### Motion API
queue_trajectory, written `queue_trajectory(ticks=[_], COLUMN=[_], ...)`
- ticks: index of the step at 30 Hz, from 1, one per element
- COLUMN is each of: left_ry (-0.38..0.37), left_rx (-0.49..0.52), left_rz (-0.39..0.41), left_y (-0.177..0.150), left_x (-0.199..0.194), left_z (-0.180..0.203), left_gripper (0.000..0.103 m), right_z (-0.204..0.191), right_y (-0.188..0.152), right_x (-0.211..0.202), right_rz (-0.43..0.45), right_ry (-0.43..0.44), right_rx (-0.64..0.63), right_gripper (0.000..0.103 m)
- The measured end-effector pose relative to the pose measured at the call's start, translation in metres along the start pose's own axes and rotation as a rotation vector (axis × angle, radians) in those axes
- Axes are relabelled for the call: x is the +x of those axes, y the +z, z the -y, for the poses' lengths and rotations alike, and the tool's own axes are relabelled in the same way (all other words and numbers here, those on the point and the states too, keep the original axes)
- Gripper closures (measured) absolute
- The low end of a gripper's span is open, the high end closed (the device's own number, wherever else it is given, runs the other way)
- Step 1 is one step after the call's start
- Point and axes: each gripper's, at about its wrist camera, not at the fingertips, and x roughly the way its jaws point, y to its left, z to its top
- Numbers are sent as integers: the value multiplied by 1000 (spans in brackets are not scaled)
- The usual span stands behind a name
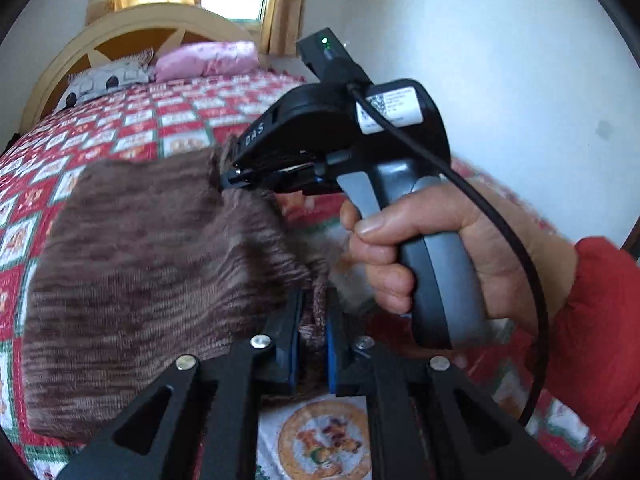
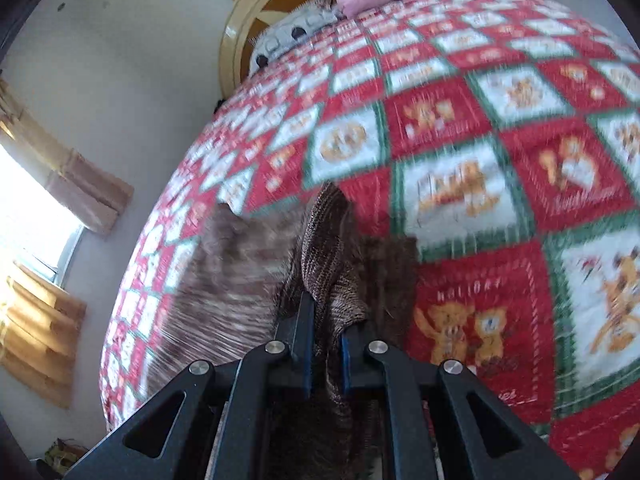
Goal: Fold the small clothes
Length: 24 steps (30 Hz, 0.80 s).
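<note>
A brown striped knitted garment [image 1: 152,280] hangs in the air above the bed, blurred by motion. My left gripper [image 1: 316,316] is shut on one edge of it, knit pinched between the blue pads. My right gripper [image 1: 236,178], held by a hand, is shut on another edge higher up and further away. In the right wrist view the right gripper [image 2: 326,320] pinches a fold of the garment [image 2: 332,272], and the rest hangs to the left below it.
A red, white and green holiday quilt [image 2: 480,140] covers the bed. A pink pillow [image 1: 208,60] and a grey patterned pillow [image 1: 104,80] lie by the yellow headboard [image 1: 120,28]. White walls and curtained windows surround the bed.
</note>
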Motion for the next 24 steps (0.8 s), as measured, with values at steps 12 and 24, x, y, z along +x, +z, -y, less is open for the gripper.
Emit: queue_trajectory(ticks=[12, 24], left_ry=[40, 337], left_rx=[-70, -180], left_rz=[53, -25], left_y=[-42, -48], left_x=[-93, -104], left_z=[-44, -95], left_gripper=[25, 25], right_z=[-19, -124], right_y=[-58, -108], right_x=[-125, -83], right_rz=[221, 144], right_ry=[-75, -193], right_rx=[-11, -320], right_gripper=[79, 79])
